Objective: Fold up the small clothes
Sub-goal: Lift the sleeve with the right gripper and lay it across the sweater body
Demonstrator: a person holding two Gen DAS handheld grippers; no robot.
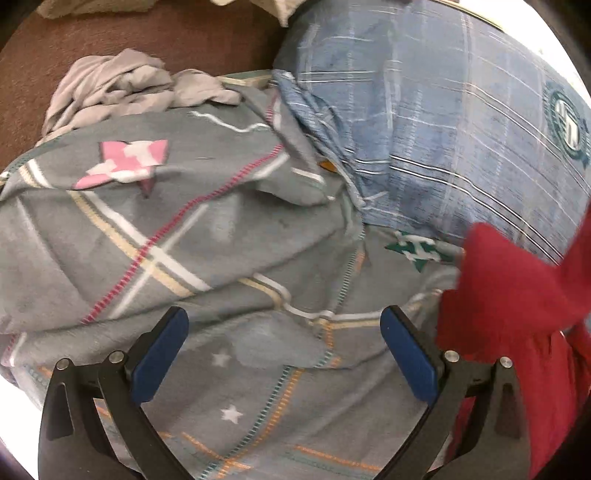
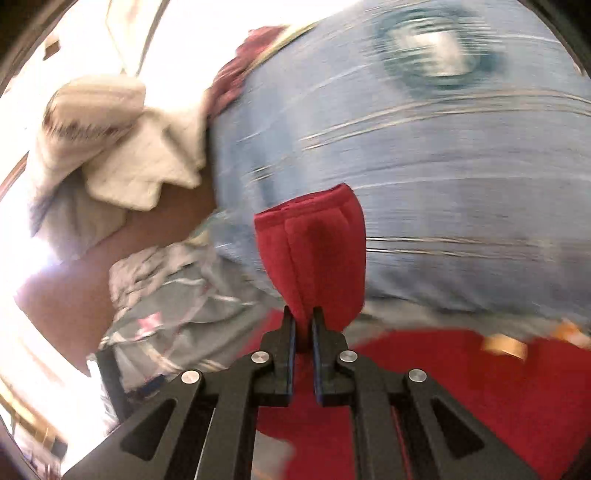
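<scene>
A red garment [image 2: 314, 243] is pinched between the fingers of my right gripper [image 2: 303, 325], which is shut on a folded edge of it; the rest of the red cloth [image 2: 461, 387] hangs below. The same red garment [image 1: 517, 295] shows at the right of the left wrist view. My left gripper [image 1: 284, 354] is open and empty, its blue pads [image 1: 162, 354] spread above a grey plaid cloth with stars [image 1: 184, 240]. A blue plaid garment with a round crest [image 1: 461, 129] lies behind; it also shows blurred in the right wrist view [image 2: 424, 166].
A crumpled pale grey garment [image 1: 118, 88] lies at the back left on a brown surface [image 1: 147, 33]. A cream cloth [image 2: 122, 147] lies at the left of the right wrist view. The grey star cloth [image 2: 177, 302] shows below it.
</scene>
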